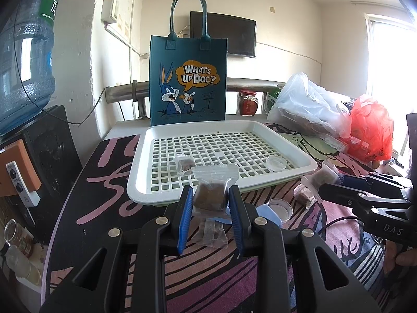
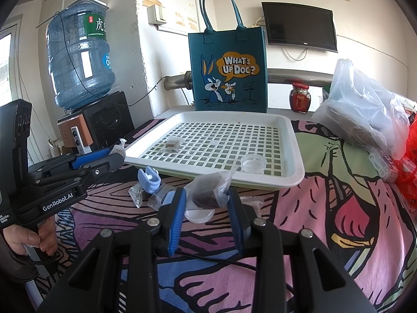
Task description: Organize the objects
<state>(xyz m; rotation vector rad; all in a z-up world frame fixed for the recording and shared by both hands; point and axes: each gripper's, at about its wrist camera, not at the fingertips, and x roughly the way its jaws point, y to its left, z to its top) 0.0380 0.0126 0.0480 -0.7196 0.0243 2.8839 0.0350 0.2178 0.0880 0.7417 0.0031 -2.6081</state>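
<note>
Two grippers, left gripper (image 1: 211, 203) and right gripper (image 2: 207, 198), each clamp a wrapped brown snack between their jaws, presumably bound for the white tray (image 1: 142, 182) just ahead.

This is a lived-in room of a home, not a lab or shop. A flat television (image 2: 299, 26) hangs on a scuffed, patched white wall, a large blue water jug (image 2: 79, 60) sits on a dispenser in the corner, and a window (image 1: 391, 60) lets in bright daylight. The work surface is covered by a cartoon-print cloth (image 2: 325, 203) crowded with a cartoon tote bag (image 2: 229, 70), a jar of red sauce (image 2: 300, 97) and stuffed plastic shopping bags (image 2: 365, 104).
</note>
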